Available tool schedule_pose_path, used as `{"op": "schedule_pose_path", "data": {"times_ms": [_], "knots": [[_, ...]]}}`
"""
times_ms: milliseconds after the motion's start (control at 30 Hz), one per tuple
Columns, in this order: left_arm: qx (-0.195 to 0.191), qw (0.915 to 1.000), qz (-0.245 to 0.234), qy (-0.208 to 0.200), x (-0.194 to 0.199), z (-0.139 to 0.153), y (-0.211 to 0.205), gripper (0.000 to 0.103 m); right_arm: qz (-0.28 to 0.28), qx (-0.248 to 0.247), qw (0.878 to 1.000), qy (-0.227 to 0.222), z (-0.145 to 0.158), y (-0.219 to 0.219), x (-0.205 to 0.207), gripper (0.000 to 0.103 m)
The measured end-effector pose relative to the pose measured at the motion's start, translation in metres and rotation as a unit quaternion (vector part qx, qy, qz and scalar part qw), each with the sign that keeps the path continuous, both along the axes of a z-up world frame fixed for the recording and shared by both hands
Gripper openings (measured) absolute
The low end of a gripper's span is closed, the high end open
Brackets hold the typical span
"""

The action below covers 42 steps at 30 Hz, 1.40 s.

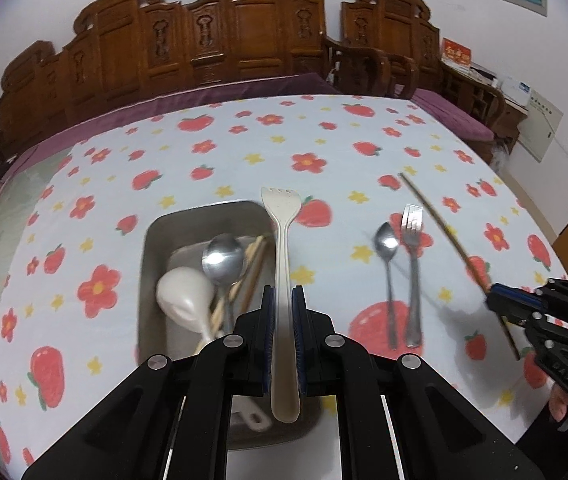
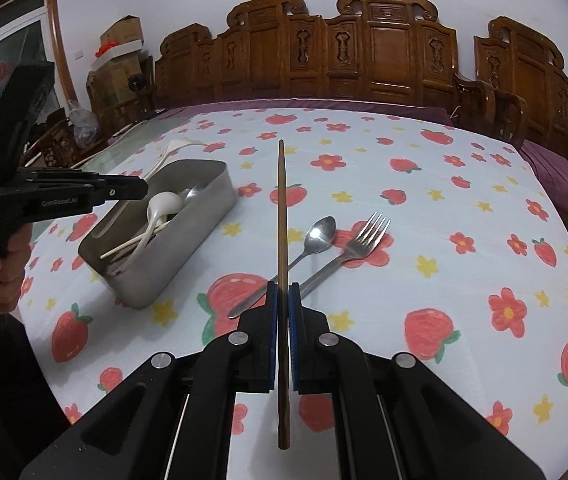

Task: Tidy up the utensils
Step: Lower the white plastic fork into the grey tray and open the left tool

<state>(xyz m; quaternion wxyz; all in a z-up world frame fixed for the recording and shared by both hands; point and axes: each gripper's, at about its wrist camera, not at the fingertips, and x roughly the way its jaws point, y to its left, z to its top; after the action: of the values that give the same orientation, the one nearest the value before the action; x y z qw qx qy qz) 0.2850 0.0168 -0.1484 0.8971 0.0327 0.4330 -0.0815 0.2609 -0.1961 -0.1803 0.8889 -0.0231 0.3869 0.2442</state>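
Observation:
My left gripper (image 1: 283, 294) is shut on a cream plastic fork (image 1: 283, 264) and holds it above the right side of a metal box (image 1: 152, 240). The box holds a white spoon (image 1: 184, 294), a steel spoon (image 1: 223, 258) and wooden chopsticks (image 1: 250, 276). My right gripper (image 2: 283, 286) is shut on a dark brown chopstick (image 2: 281, 216), raised above the table. A steel spoon (image 2: 316, 240) and steel fork (image 2: 364, 240) lie on the cloth just beyond it. The box also shows in the right wrist view (image 2: 188, 232), at the left.
The table has a strawberry and flower cloth (image 1: 324, 140). A carved wooden bench (image 2: 364, 52) with purple cushions runs along the far edge. Cardboard boxes (image 2: 118, 52) are stacked at the back left. The right gripper shows in the left wrist view (image 1: 496, 296).

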Motion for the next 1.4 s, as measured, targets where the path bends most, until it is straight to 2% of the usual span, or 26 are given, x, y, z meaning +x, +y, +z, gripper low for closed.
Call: {"op": "schedule_pose_path", "data": {"times_ms": [367, 733, 867, 933, 1000, 1100, 1200, 1333, 1400], "knots": [[0.013, 0.9982, 0.050, 0.031, 0.016, -0.037, 0.042, 0.008, 0.000, -0.006, 1.000, 0.007, -0.006, 0.002, 0.002, 0.006], [0.017, 0.9974, 0.053, 0.046, 0.026, -0.057, 0.044, 0.008, 0.006, -0.015, 1.000, 0.018, -0.015, 0.009, 0.004, 0.006], [0.019, 0.9975, 0.052, 0.043, 0.024, -0.056, 0.044, 0.008, 0.009, -0.022, 1.000, 0.018, -0.017, 0.014, 0.004, 0.006], [0.019, 0.9977, 0.052, 0.039, 0.022, -0.054, 0.044, 0.013, 0.008, -0.024, 1.000, 0.019, -0.017, 0.015, 0.004, 0.006], [0.020, 0.9980, 0.051, 0.031, 0.018, -0.050, 0.044, 0.022, 0.008, -0.026, 0.999, 0.018, -0.016, 0.016, 0.003, 0.006], [0.018, 0.9984, 0.050, 0.021, 0.012, -0.043, 0.045, 0.023, 0.007, -0.028, 0.999, 0.017, -0.013, 0.019, 0.002, 0.006], [0.012, 0.9987, 0.049, 0.006, 0.004, -0.034, 0.047, 0.028, 0.013, -0.029, 0.999, 0.011, -0.007, 0.027, -0.001, 0.006], [0.004, 0.9988, 0.045, -0.018, -0.008, -0.018, 0.050, 0.028, 0.022, -0.027, 0.999, 0.005, 0.003, 0.039, -0.003, 0.006], [-0.001, 0.9987, 0.044, -0.026, -0.011, -0.013, 0.053, 0.033, 0.024, -0.020, 0.999, 0.005, 0.008, 0.046, -0.003, 0.006]]}}
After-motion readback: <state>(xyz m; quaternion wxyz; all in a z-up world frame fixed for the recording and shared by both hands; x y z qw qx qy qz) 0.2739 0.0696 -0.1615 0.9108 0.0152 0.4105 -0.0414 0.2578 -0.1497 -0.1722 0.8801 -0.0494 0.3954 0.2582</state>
